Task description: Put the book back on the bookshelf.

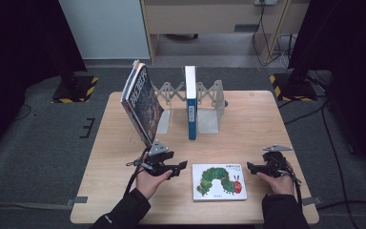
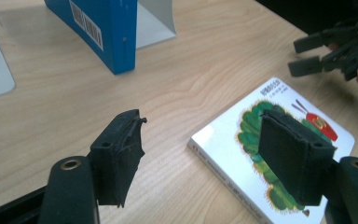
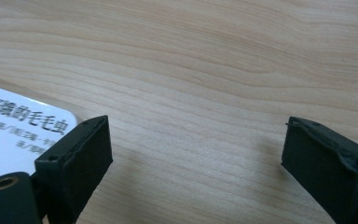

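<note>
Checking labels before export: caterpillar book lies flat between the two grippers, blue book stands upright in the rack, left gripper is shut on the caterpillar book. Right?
Not quite. The left gripper is open, its fingers apart with nothing clamped; the left gripper view shows it. The rest holds: the caterpillar book lies flat between the grippers, and the blue book stands upright in the rack.

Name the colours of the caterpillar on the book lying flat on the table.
The caterpillar is green with a red head, on a white book cover; the high view shows it best.
</note>
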A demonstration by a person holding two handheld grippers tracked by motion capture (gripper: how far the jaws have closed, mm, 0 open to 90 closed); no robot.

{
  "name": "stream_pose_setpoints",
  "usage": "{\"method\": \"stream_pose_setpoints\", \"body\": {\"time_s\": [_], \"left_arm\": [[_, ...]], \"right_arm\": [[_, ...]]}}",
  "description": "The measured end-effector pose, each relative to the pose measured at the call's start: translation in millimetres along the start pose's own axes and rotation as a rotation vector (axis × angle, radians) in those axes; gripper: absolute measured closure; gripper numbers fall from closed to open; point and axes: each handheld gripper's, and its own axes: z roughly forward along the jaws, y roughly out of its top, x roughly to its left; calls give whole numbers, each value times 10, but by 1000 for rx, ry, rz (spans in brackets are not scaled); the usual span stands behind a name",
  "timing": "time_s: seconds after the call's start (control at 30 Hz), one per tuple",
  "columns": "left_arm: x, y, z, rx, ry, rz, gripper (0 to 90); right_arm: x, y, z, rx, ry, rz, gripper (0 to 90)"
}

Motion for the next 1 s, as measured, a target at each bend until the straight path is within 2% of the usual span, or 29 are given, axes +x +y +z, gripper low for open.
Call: {"method": "stream_pose_setpoints", "body": {"time_s": [0.13,0.2,0.3,0.4,0.53,0.77,0.83,1.0], "left_arm": [[7,-36,42,19,2,6,279],[13,-67,76,31,3,4,275],[-4,-148,148,65,0,2,270],[-42,-214,230,97,-16,0,266],[-106,-246,303,120,-19,25,258],[-181,-326,431,158,-18,62,246],[-190,-348,467,172,-28,62,241],[-195,-365,513,173,-14,69,230]], "right_arm": [[94,12,-91,-37,39,-10,97],[151,9,-108,-33,55,0,98],[221,7,-126,-32,80,-15,99],[293,7,-172,-47,98,3,104],[370,-29,-251,-80,128,19,130],[495,-86,-249,-44,176,3,147],[542,-84,-220,-25,184,-18,147],[590,-83,-186,-7,201,-28,138]]}}
